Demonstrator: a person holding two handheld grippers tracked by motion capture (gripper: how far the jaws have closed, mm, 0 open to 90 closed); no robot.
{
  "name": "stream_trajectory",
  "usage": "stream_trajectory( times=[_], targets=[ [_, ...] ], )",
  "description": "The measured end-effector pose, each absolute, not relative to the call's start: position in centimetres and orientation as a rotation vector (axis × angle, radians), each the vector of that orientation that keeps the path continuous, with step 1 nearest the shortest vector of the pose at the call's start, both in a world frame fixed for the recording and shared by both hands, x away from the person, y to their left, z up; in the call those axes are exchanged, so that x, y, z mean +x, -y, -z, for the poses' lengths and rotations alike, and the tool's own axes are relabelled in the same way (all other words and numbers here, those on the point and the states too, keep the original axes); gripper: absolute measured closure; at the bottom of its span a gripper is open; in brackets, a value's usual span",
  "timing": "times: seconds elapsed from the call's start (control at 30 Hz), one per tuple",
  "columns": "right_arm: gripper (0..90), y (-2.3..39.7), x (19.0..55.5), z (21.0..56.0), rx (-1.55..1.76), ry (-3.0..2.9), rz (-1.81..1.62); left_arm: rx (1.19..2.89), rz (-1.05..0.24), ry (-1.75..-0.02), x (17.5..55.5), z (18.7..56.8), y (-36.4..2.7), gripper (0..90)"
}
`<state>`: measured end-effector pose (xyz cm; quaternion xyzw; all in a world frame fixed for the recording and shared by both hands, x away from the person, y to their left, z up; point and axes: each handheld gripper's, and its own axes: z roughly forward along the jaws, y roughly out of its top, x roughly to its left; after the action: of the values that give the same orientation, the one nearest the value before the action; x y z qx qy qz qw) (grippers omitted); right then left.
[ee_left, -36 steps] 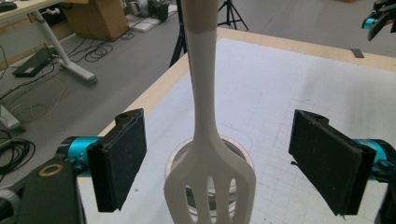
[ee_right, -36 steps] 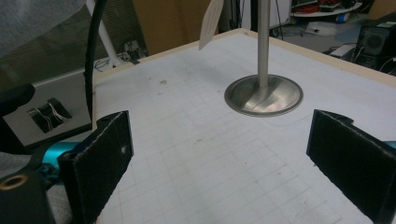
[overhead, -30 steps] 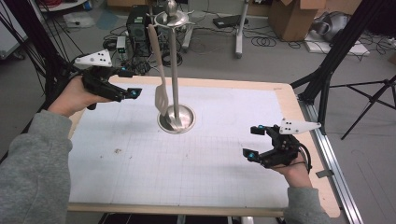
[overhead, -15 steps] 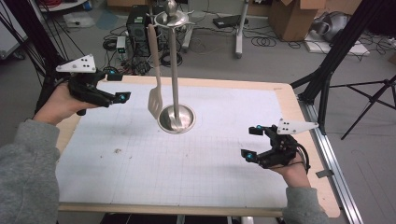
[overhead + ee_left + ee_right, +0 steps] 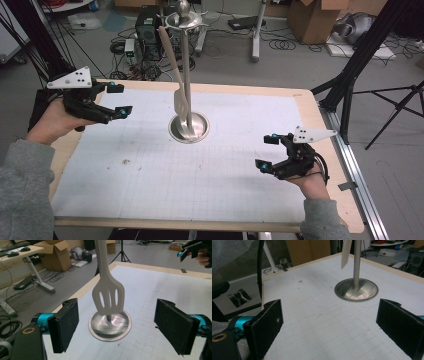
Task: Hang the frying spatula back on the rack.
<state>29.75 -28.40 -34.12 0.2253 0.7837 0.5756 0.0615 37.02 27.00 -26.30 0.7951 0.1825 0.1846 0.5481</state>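
Hanging from the top of the metal stand (image 5: 186, 75), the pale slotted spatula (image 5: 176, 75) has its long axis close to vertical, blade down, just above the stand's round base (image 5: 189, 127) near the far middle of the table (image 5: 150, 190).

We hold the left gripper (image 5: 116, 100) at the far left of the table, jaws spread wide and empty. In the left gripper view the spatula's blade (image 5: 108, 298) sits straight ahead between the two pads (image 5: 63, 325), beyond them and well apart from both. The right gripper (image 5: 267, 152) is at the near right, also spread and holding nothing, with the stand farther off to its far left.

We judge the left gripper the nearer one and already lined up with the blade, so a reach would run straight ahead along its jaws.

We can read no brand, label or writing on anything.
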Motion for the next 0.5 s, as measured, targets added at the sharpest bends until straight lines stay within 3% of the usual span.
stream_trajectory(
  times=[0.5],
  targets=[
    [6.2,28.1,29.9,34.1,0.673,-2.380,-1.736,1.782,-0.424,-0.458,35.0,28.8,-28.9,19.7]
  ],
)
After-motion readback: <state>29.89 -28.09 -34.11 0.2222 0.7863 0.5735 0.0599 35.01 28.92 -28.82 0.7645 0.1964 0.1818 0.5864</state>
